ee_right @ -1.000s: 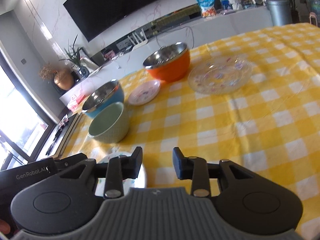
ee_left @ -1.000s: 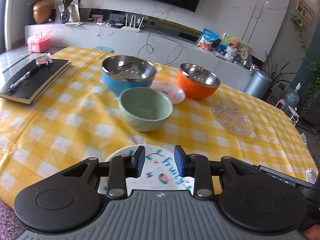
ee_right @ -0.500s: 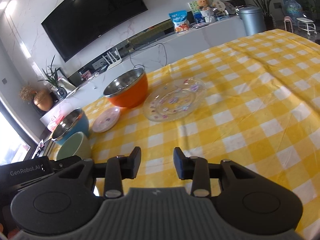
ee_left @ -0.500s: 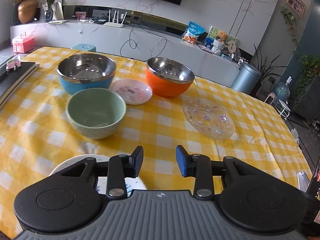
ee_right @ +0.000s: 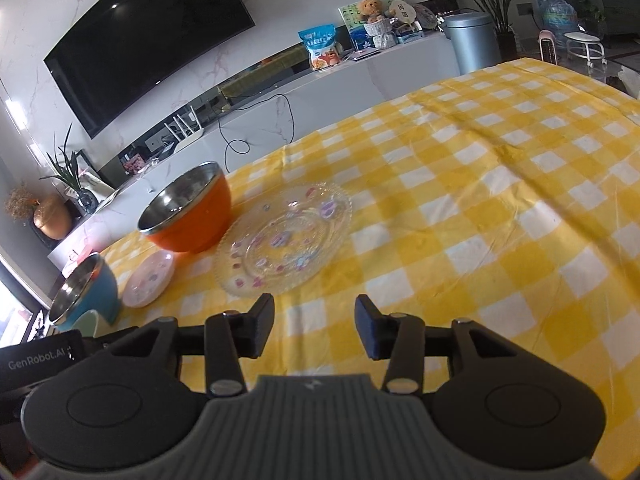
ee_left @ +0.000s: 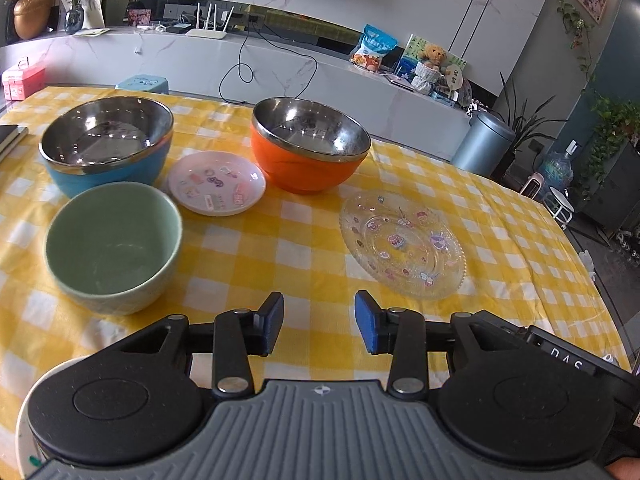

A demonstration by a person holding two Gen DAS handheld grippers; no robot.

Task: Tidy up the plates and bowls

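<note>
On the yellow checked tablecloth stand a blue steel-lined bowl (ee_left: 106,144), an orange steel-lined bowl (ee_left: 310,146), a green bowl (ee_left: 112,246), a small pink plate (ee_left: 216,182) and a clear glass plate (ee_left: 402,244). A white plate's rim (ee_left: 24,408) shows under my left gripper's body. My left gripper (ee_left: 319,322) is open and empty, above the cloth in front of the dishes. My right gripper (ee_right: 314,328) is open and empty, just in front of the glass plate (ee_right: 284,238), with the orange bowl (ee_right: 188,214), pink plate (ee_right: 148,278) and blue bowl (ee_right: 84,292) to its left.
A black notebook edge (ee_left: 10,138) lies at the far left of the table. Behind the table runs a white TV bench (ee_left: 280,68) with a router, snack bag and toys. A grey bin (ee_left: 486,142) stands past the far right corner.
Both grippers have swung to the right. The white plate has slid out of the left view's centre to the bottom left, and the glass plate now lies ahead of the right gripper.
</note>
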